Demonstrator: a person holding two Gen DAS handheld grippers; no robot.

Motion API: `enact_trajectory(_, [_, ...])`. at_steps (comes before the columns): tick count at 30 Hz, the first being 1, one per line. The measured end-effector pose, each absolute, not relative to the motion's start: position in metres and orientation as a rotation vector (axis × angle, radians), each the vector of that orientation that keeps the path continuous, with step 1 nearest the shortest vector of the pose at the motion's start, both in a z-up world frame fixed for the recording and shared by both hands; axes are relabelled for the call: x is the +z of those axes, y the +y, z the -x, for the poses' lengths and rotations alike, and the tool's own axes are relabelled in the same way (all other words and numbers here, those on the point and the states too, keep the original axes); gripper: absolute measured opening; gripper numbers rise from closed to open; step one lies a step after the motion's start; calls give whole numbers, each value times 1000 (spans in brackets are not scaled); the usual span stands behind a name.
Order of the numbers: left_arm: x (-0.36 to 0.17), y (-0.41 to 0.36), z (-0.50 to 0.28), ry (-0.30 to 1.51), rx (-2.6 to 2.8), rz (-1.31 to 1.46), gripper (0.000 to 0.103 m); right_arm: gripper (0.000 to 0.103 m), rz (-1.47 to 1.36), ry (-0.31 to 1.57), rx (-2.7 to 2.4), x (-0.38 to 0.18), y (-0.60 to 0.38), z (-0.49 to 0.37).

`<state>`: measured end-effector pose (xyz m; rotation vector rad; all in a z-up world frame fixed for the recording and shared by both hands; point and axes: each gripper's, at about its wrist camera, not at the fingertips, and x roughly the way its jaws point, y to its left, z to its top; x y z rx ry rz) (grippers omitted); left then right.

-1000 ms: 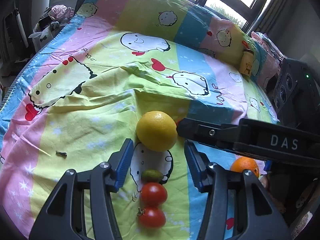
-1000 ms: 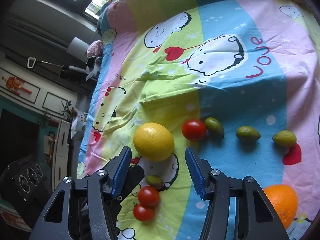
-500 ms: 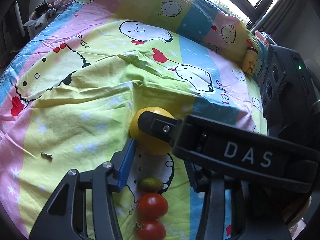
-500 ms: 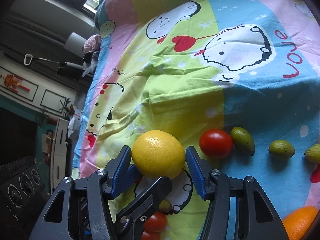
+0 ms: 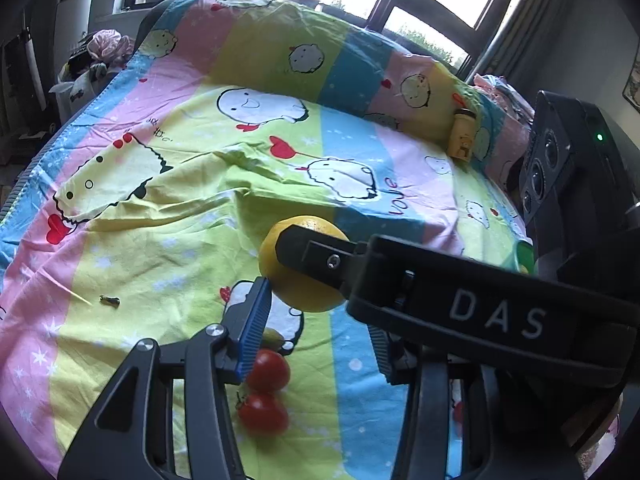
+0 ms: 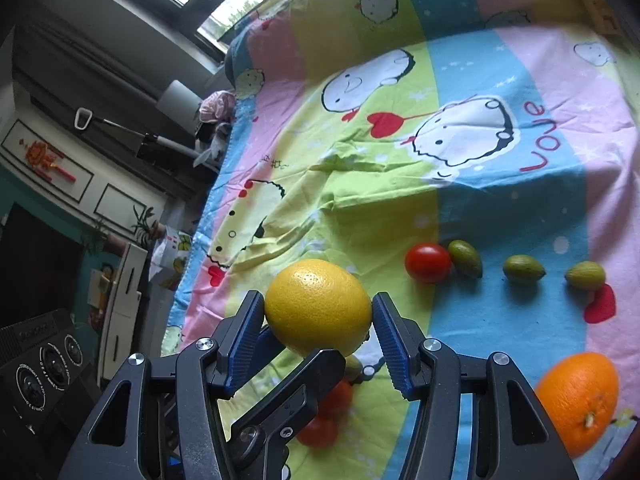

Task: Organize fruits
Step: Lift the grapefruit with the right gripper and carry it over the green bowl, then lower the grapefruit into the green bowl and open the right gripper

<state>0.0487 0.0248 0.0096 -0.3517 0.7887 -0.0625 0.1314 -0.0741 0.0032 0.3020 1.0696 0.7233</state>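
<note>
A large yellow citrus (image 6: 318,306) sits between the blue pads of my right gripper (image 6: 318,320). The gripper is shut on it and holds it just above the cartoon bedsheet (image 6: 400,184). In the left wrist view one of that gripper's fingers (image 5: 316,256) crosses the citrus (image 5: 280,276). My left gripper (image 5: 316,320) is open, low behind the citrus, holding nothing. A green olive-like fruit (image 5: 276,337) and two tomatoes (image 5: 269,372) lie below it by its left pad. Another tomato (image 6: 428,268), three green fruits (image 6: 524,268) and an orange (image 6: 576,400) lie to the right.
A small yellow bottle (image 5: 464,138) stands by the pillow at the far right. A black speaker unit (image 5: 568,168) stands beside the bed on that side. A small dark object (image 5: 110,301) lies on the sheet at the left. The bed's left edge drops to cluttered floor.
My right gripper slid forward around the yellow citrus and rose with it, so the other fruits look smaller. My left gripper's jaws narrowed and it lifted slightly.
</note>
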Motion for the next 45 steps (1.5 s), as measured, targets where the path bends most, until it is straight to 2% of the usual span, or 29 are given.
enact_trajectory(10, [64,-45,-21,675,-191,239,45,58,-348,883,653,62,-148,-87])
enact_trajectory(18, [84,-105,-22,628,-311,162,45,58,-414,774,555,84,-213,-71])
enact_trajectory(33, [63,-206,-56,695,-464,109,45,58,-508,776,367,66,-318,-76])
enact_trajectory(45, [42,-249,-72,764,-529,94,45,58,-572,859,280,40,-365,-85])
